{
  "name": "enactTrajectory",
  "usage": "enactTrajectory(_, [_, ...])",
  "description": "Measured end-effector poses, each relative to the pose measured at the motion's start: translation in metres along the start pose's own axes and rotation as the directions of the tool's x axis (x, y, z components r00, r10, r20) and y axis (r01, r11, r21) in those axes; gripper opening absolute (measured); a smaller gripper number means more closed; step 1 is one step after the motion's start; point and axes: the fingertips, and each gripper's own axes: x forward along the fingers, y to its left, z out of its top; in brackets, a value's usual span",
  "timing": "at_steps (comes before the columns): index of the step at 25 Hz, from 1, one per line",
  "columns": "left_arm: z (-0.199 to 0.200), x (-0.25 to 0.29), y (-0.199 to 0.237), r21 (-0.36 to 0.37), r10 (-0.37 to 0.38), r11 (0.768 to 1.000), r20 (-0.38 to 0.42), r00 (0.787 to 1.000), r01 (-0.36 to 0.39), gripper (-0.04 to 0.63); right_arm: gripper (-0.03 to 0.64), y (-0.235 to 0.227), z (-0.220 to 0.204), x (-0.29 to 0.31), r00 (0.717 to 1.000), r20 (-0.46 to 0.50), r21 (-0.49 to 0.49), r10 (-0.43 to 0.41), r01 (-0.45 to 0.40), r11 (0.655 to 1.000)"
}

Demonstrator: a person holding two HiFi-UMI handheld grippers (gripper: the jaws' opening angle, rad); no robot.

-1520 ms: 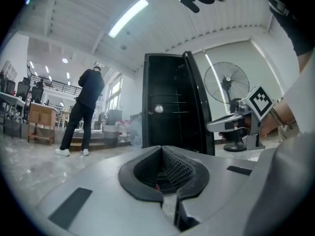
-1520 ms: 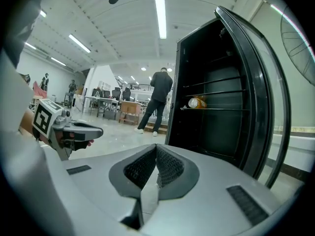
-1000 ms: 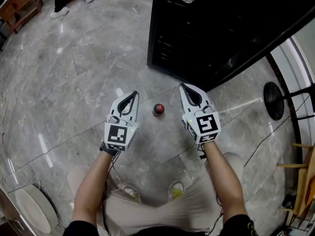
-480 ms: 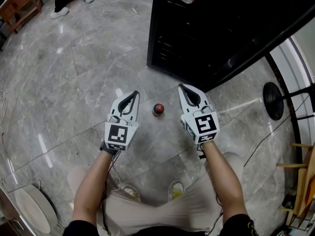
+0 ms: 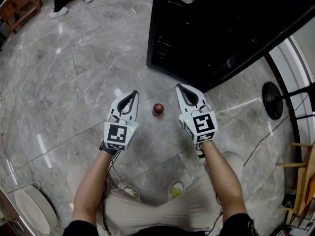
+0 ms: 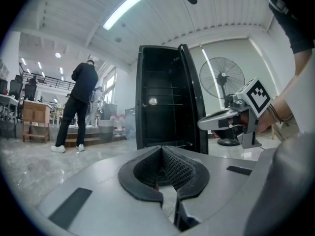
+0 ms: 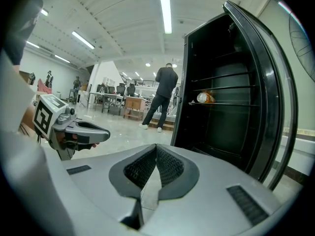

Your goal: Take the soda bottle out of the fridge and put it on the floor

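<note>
The soda bottle (image 5: 158,109) stands upright on the grey marble floor and shows its red cap from above. It is between my two grippers and touches neither. My left gripper (image 5: 134,93) hovers to its left, shut and empty. My right gripper (image 5: 179,86) hovers to its right, shut and empty too. In the left gripper view the left gripper (image 6: 160,148) has its jaws together, with the right gripper (image 6: 216,122) off to the side. In the right gripper view the right gripper (image 7: 156,145) also has its jaws together. The black fridge (image 5: 221,28) stands open just beyond the bottle.
An orange-and-white item (image 7: 204,98) lies on a fridge shelf. The fridge door (image 7: 273,82) stands open at the right. A pedestal fan's base (image 5: 273,100) and a cable are on the floor to the right. A person (image 7: 165,95) stands farther off near wooden furniture (image 5: 19,4).
My right gripper has drifted slightly to the left. The left gripper and the bottle have stayed where they were.
</note>
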Motion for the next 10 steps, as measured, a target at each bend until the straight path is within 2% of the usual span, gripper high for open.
enactTrajectory(10, [0.0003, 0.0017, -0.0038, 0.002, -0.013, 1.000, -0.003, 1.000, 0.013, 0.018, -0.003, 0.0050, -0.0011, 0.0002, 1.000, -0.013, -0.010, 0.012, -0.012, 1.000])
